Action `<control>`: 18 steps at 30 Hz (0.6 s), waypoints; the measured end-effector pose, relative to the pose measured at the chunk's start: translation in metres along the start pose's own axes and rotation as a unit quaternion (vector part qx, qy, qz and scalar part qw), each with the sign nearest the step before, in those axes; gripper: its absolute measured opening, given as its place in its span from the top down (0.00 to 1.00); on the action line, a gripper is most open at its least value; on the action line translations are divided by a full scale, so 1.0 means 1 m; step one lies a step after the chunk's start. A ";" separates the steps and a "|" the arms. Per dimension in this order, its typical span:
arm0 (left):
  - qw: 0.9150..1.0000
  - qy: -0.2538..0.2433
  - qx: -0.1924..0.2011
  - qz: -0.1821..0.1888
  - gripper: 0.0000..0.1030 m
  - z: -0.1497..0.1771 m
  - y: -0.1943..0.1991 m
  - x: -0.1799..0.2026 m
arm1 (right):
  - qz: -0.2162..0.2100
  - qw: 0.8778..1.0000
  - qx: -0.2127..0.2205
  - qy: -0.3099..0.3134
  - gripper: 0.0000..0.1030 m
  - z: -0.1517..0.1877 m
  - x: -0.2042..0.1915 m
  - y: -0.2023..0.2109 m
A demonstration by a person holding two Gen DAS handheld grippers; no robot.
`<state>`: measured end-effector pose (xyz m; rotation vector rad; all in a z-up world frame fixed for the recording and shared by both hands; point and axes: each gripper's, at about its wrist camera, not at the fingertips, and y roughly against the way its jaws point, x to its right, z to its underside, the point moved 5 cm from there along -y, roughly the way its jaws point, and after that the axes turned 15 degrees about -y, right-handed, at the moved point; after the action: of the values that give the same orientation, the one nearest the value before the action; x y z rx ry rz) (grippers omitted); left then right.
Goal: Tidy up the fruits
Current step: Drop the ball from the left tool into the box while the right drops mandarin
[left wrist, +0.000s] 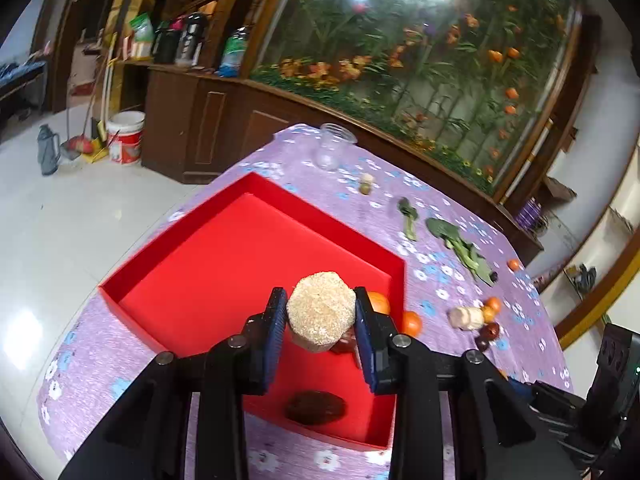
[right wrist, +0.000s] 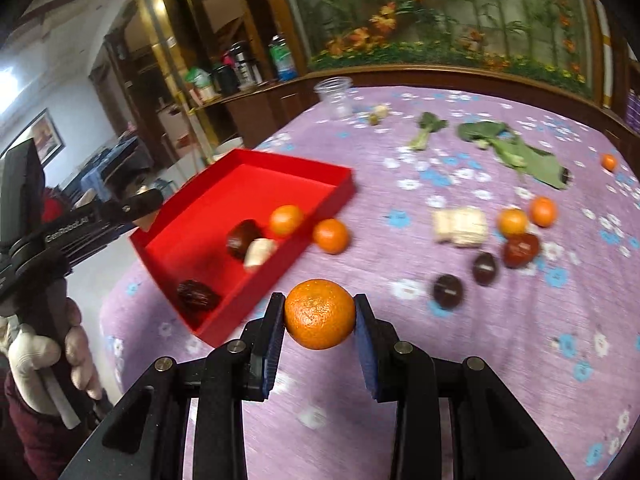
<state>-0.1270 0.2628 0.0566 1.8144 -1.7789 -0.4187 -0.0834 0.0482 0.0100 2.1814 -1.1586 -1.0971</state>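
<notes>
Two Claws Loaded: Handling Notes

Left wrist: left claw [left wrist: 321, 312] pinches a crumbly beige block [left wrist: 321, 312] above the red tray [left wrist: 208, 256]; grip lightly, flat sides.

Right wrist: right claw [right wrist: 320, 314] pinches a tangerine [right wrist: 320, 314] over the counter [right wrist: 460, 360]; light, soft-skinned, held at its widest.

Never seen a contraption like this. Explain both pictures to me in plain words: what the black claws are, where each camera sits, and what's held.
No robot here: a person carries two hand-held clamps, each with a camera looking along its fingers. In the left clamp's view, the left gripper holds a beige crumbly cake over the red tray. In the right clamp's view, the right gripper holds an orange above the purple flowered tablecloth. Loose oranges, dark fruits, leafy greens and a clear jar lie around.
</notes>
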 end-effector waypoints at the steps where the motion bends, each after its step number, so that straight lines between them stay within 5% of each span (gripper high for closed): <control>1: 1.000 0.005 -0.002 -0.001 0.69 0.001 -0.001 -0.005 | -0.002 1.000 -0.004 0.003 0.64 -0.001 -0.005 -0.004; 18: 0.998 0.047 -0.028 -0.030 0.69 0.002 -0.019 -0.065 | -0.026 0.996 -0.060 0.061 0.64 -0.032 -0.090 -0.082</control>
<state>-0.1169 0.3263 0.0335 1.8225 -1.6371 -0.3956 -0.0475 0.1685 0.0134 2.1621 -0.9637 -1.0127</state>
